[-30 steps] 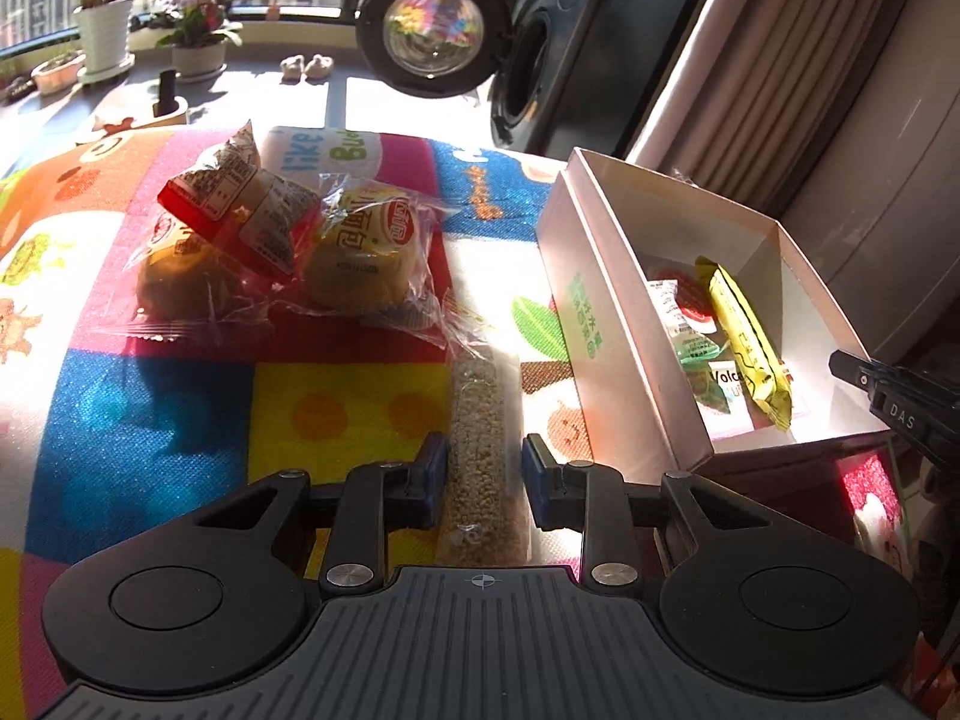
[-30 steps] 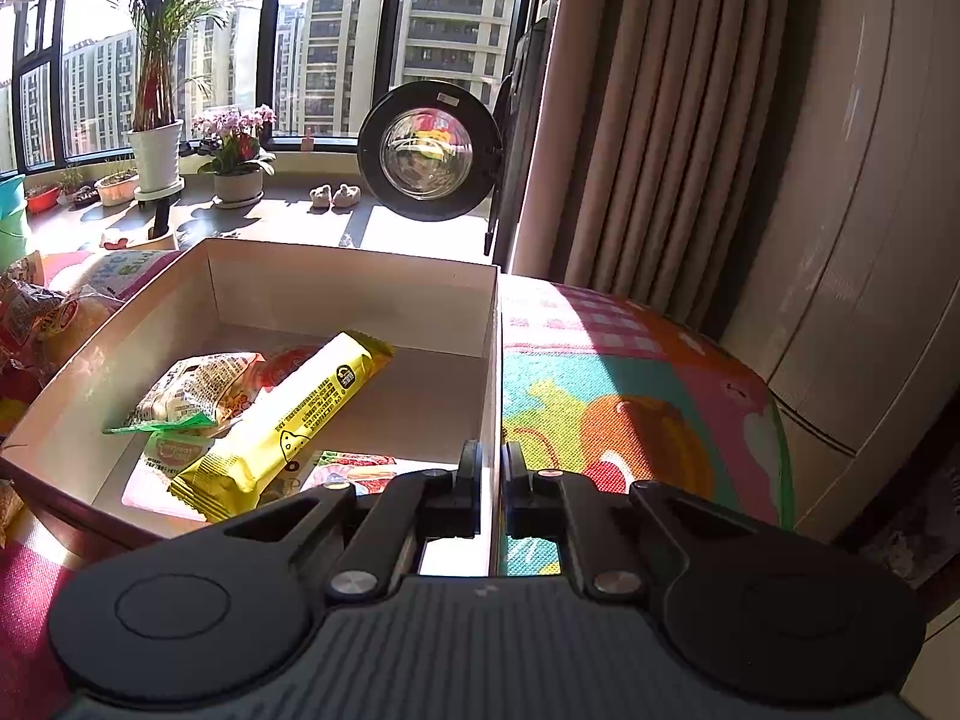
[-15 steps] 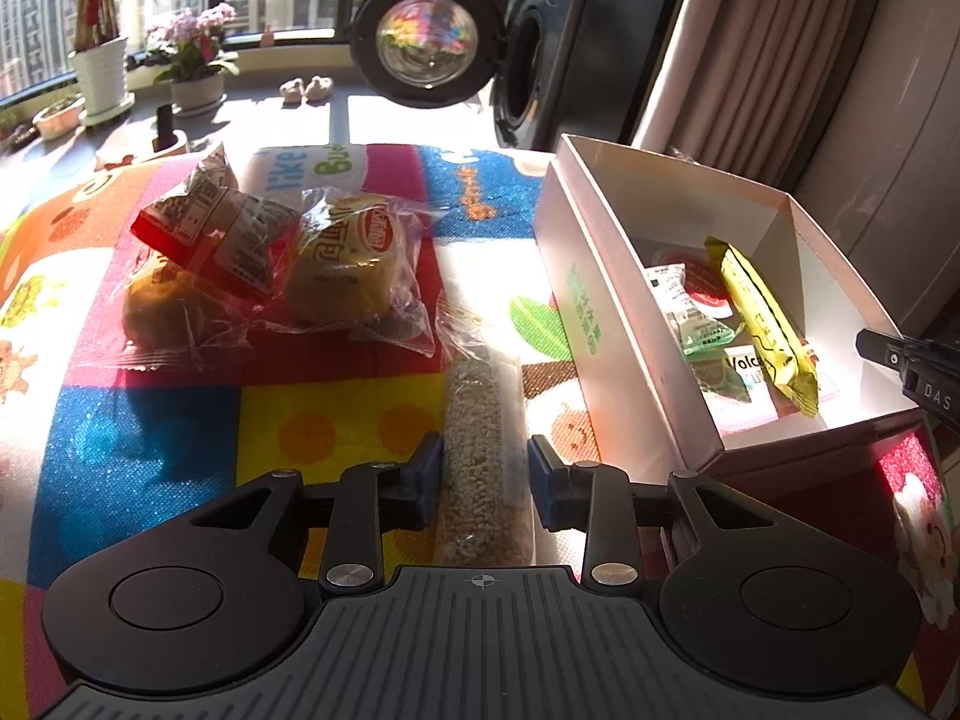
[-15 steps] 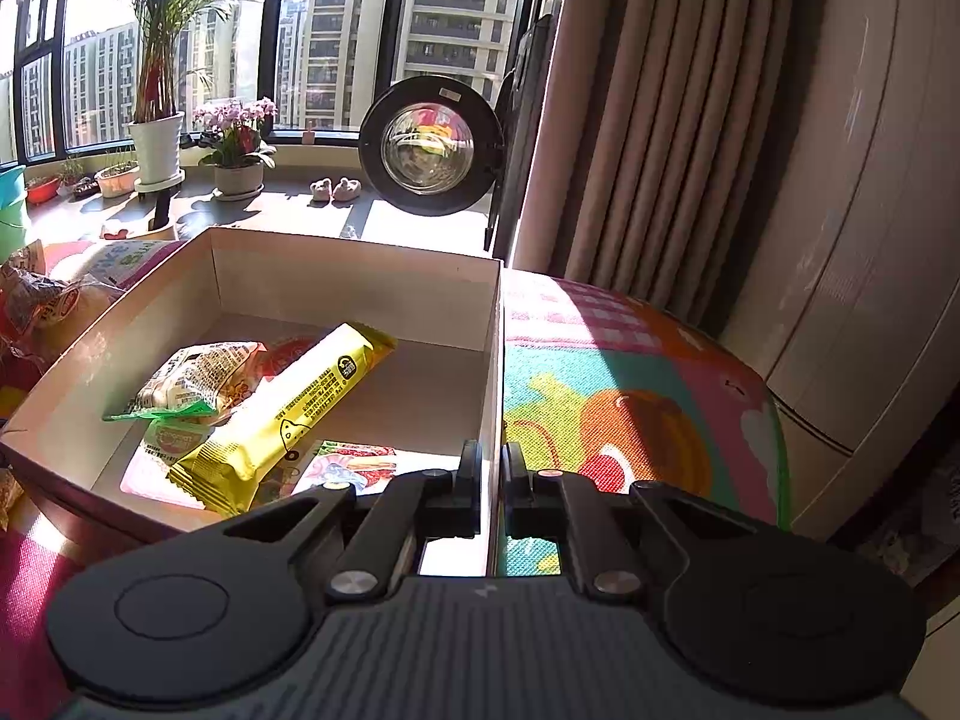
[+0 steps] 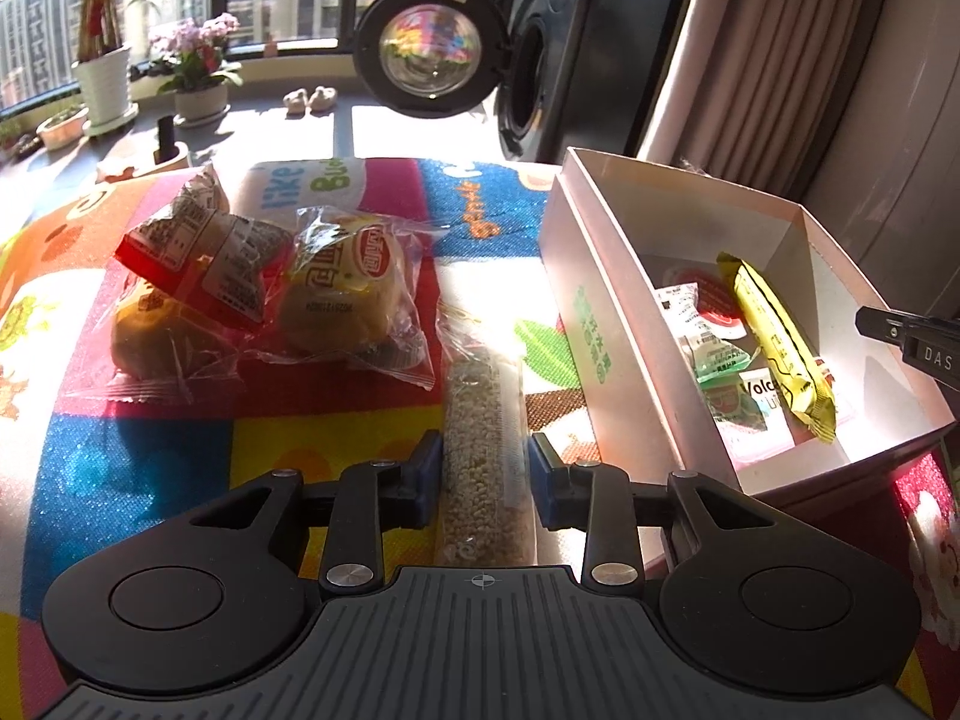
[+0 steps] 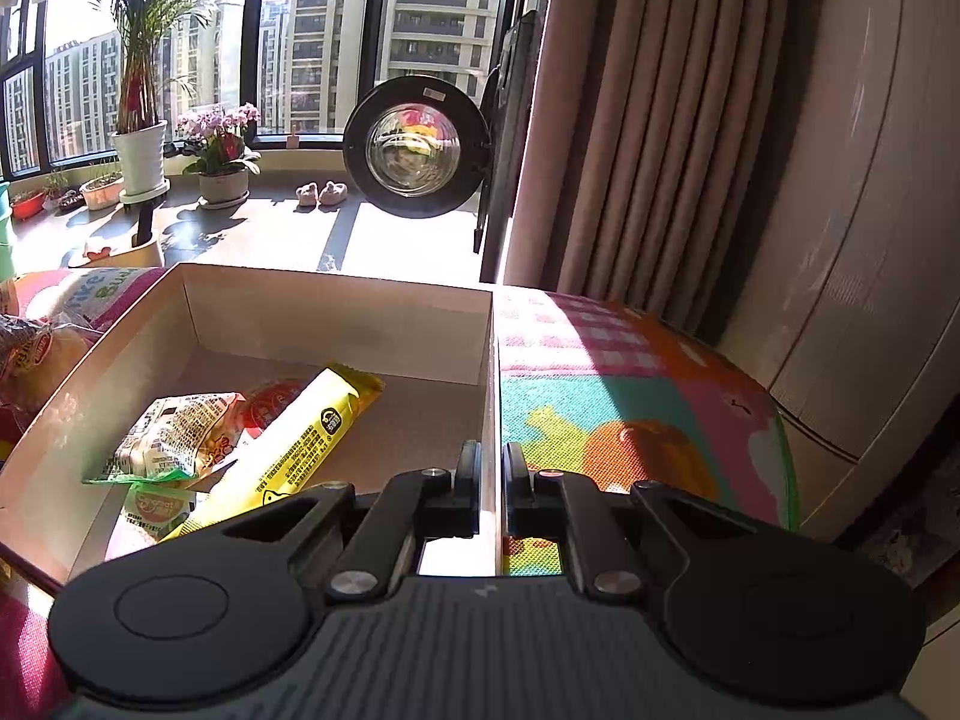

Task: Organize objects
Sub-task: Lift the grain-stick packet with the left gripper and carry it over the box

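Covering low surface (image 5: 150,456): bright patchwork mat (image 5: 336,450).

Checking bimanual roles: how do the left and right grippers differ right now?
The left gripper is open, straddling the clear grain bar packet lying on the mat; the right gripper is shut on the box wall. Left has blue pads standing apart from the packet; right's fingers look black and pinch the wall. Both share the same black body.

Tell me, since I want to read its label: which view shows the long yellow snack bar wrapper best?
The right wrist view: the long yellow snack bar wrapper lies close, print facing the camera. The left wrist view shows it smaller, farther off.
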`<action>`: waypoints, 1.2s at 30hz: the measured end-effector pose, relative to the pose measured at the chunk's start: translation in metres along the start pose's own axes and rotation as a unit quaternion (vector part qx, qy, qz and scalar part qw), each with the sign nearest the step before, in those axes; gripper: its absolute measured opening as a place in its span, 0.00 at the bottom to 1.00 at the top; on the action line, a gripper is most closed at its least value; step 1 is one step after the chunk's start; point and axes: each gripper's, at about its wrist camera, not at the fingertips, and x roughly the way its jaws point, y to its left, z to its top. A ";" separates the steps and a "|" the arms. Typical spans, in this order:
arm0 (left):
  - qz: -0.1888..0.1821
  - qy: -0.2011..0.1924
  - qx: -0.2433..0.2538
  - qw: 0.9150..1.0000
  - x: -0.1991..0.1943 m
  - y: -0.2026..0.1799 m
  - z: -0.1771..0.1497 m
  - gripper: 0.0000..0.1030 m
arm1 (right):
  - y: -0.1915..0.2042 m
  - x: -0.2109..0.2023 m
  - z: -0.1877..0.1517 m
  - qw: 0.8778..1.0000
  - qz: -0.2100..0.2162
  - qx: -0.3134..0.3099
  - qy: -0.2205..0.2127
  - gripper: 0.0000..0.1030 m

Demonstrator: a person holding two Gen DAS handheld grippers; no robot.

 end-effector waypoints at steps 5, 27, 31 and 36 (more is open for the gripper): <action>-0.001 -0.002 -0.001 1.000 0.000 0.001 -0.001 0.34 | -0.002 0.002 -0.004 1.000 -0.004 -0.008 0.001 0.05; -0.137 -0.072 0.030 0.987 -0.088 -0.040 0.043 0.31 | -0.013 -0.006 -0.012 0.999 0.023 0.018 -0.013 0.05; -0.189 -0.051 -0.009 0.981 -0.050 -0.071 0.075 0.31 | -0.015 -0.006 -0.013 0.999 0.030 0.024 -0.014 0.05; -0.227 0.002 -0.056 0.972 0.006 -0.103 0.083 0.31 | -0.017 -0.005 -0.013 0.999 0.035 0.029 -0.013 0.05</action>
